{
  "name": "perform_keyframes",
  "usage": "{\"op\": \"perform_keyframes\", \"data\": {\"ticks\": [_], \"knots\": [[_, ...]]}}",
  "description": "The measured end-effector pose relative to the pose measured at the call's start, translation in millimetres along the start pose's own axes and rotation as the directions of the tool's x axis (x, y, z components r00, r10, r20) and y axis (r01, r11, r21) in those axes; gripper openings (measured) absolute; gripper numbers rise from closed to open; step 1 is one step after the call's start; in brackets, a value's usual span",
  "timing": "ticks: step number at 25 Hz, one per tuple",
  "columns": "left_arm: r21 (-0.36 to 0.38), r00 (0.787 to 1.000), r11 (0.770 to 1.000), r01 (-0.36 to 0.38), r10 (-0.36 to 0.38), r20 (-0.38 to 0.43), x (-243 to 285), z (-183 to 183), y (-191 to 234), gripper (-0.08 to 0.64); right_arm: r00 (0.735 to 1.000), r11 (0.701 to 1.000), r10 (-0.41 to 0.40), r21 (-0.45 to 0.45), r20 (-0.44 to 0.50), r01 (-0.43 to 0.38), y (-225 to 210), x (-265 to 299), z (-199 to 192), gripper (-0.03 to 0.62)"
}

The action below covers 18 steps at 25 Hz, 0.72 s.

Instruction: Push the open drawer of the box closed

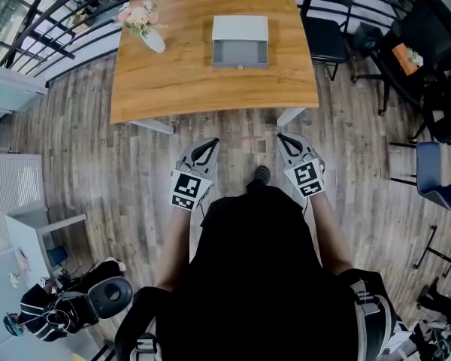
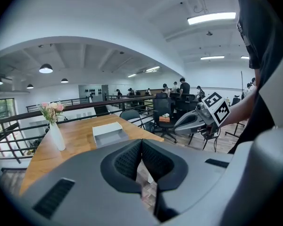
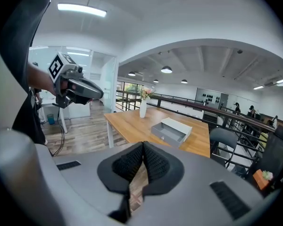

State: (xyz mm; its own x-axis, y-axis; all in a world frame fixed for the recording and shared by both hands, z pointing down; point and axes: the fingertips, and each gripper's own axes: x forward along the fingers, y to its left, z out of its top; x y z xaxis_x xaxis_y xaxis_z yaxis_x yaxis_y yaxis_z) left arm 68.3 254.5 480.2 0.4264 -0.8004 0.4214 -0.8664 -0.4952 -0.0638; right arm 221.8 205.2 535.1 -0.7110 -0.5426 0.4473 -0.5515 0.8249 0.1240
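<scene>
Grey drawer (image 1: 240, 53) juts from box (image 1: 240, 28) toward person (image 1: 263, 277).

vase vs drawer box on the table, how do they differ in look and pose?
The vase is white, slim and upright, holding pink flowers; the box is low, squarish and pale grey. The vase stands near the table's left edge in the head view; the box sits mid-table. The box has its drawer pulled open toward the near edge; the vase has nothing that opens. Both rest on the wooden table, apart from each other.
</scene>
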Motion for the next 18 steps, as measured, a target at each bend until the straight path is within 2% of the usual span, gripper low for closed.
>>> {"op": "perform_keyframes", "data": {"ticks": [7,18], "knots": [[-0.011,1.000,1.000,-0.018,0.018,-0.001,31.7,12.8,2.2,0.021,0.999,0.999,0.035,-0.001,-0.002,-0.035,-25.1,11.3,-5.1,0.016],[-0.006,1.000,1.000,-0.027,0.027,-0.001,55.2,24.2,2.1,0.020,0.999,0.998,0.043,0.035,0.010,-0.043,-46.7,13.1,-10.8,0.017]]}}
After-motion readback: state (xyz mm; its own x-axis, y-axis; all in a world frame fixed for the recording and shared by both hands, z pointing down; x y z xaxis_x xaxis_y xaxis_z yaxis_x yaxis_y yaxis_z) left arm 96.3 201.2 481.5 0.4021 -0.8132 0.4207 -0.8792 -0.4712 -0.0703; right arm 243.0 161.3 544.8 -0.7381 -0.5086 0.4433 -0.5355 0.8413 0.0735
